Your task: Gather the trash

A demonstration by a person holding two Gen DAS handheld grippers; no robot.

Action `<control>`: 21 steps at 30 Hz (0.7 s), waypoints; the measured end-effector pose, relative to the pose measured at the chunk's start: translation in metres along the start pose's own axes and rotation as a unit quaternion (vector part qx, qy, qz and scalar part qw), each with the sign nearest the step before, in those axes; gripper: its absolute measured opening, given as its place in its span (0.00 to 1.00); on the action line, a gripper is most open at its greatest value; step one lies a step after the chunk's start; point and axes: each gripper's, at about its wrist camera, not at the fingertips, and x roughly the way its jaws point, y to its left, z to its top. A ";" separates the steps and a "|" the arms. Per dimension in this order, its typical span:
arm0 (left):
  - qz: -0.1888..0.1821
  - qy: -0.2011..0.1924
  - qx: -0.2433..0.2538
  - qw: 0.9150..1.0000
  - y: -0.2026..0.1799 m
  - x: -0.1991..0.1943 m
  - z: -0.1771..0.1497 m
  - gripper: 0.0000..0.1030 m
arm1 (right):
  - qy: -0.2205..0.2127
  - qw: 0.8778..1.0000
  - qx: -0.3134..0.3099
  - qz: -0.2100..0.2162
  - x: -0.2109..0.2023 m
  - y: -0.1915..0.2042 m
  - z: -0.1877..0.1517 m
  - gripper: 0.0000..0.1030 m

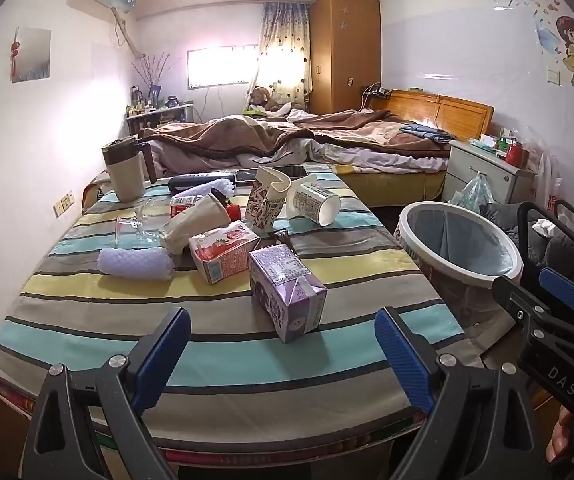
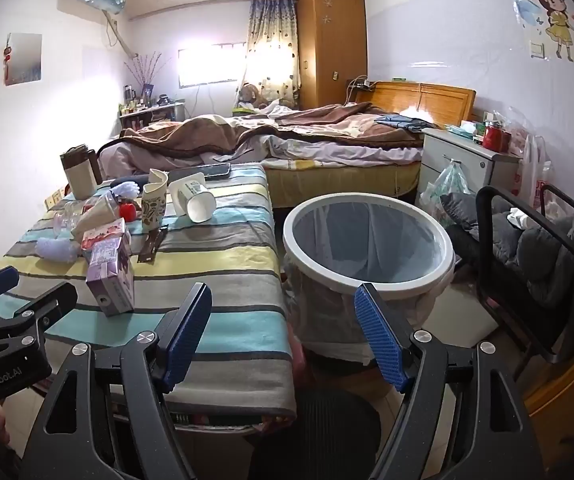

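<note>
On the striped tablecloth lies a heap of trash. A purple carton is nearest, just ahead of my left gripper, which is open and holds nothing. Behind it lie a red carton, a beige cup, a crushed patterned cup, a white cup on its side, a foam net and a brown wrapper. A lined white-rimmed bin stands right of the table. My right gripper hangs open and empty before the bin, level with the table's right edge.
A lidded mug, a black case and a phone sit at the table's far end. Beyond are an unmade bed and a nightstand. A cushioned black chair stands right of the bin.
</note>
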 end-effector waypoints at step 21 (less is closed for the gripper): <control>0.005 -0.004 -0.007 1.000 0.004 -0.002 0.001 0.91 | -0.002 1.000 0.000 -0.001 -0.001 -0.002 0.001 0.73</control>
